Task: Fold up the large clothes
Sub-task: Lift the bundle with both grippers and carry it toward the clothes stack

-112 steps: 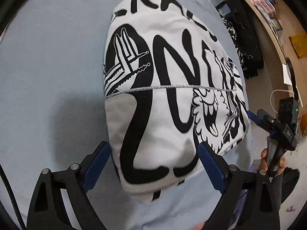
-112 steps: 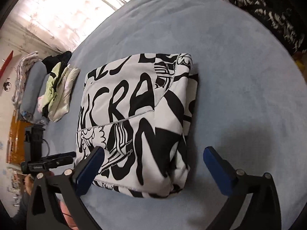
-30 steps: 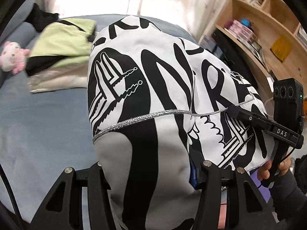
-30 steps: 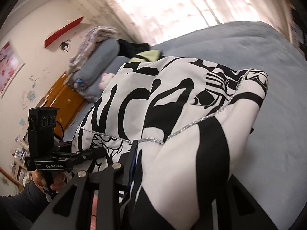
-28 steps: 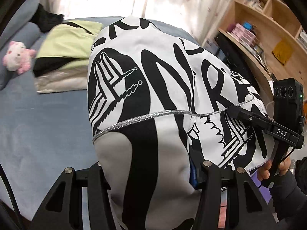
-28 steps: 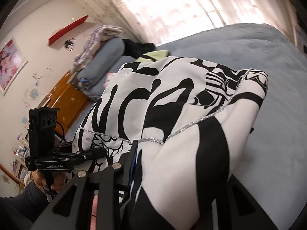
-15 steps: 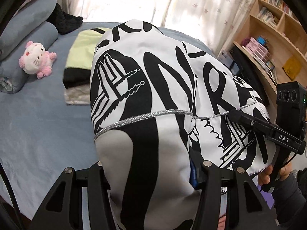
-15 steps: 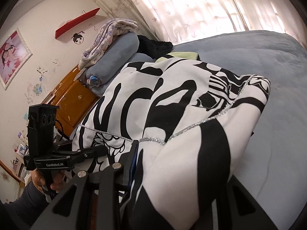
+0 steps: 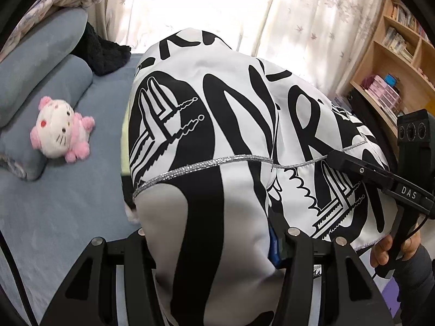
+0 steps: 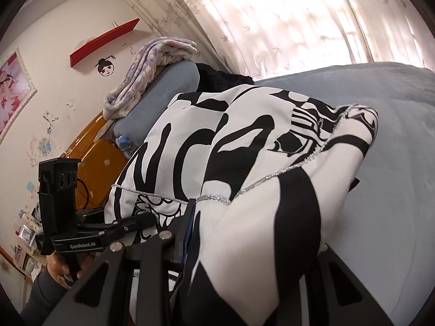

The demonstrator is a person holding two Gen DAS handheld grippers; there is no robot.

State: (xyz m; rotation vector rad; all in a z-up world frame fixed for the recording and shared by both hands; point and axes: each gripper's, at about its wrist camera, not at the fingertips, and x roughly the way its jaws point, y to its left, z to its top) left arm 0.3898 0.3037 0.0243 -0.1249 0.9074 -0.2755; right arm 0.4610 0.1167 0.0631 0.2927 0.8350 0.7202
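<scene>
Clearly the folded black-and-white garment [image 9: 206, 141] is off the bed [image 9: 54, 217] and carried between the two tools, so going from left to right across the left wrist view: a pink-and-white plush toy [image 9: 61, 130] lies on the blue bedding beside a grey bolster [image 9: 40, 62], well apart from the bundle; then comes the left gripper [image 9: 214, 241], its jaws clamped on the near edge of the garment, cloth filling the gap between them; and at the far right the right gripper [image 9: 350, 163] bites the neighbouring stretch of that same near edge, with the person's hand [image 9: 391, 247] on its handle and a bookshelf [image 9: 394, 62] behind. From the right wrist view the order runs the other way round: the left gripper [image 10: 130, 224] sits at the left, and the right gripper [image 10: 252, 247] is closed on a thick fold of fabric directly before it. The bundle's long axis appears to run across from one tool to the other, and its bulk reaches forward and away from both sets of fingers, above the bedding. Neither hand is nearer; both hold the same edge side by side. Judging from this, the folding itself looks finished and what remains is setting the bundle down, far edge first, both hands level so the folds stay together.
</scene>
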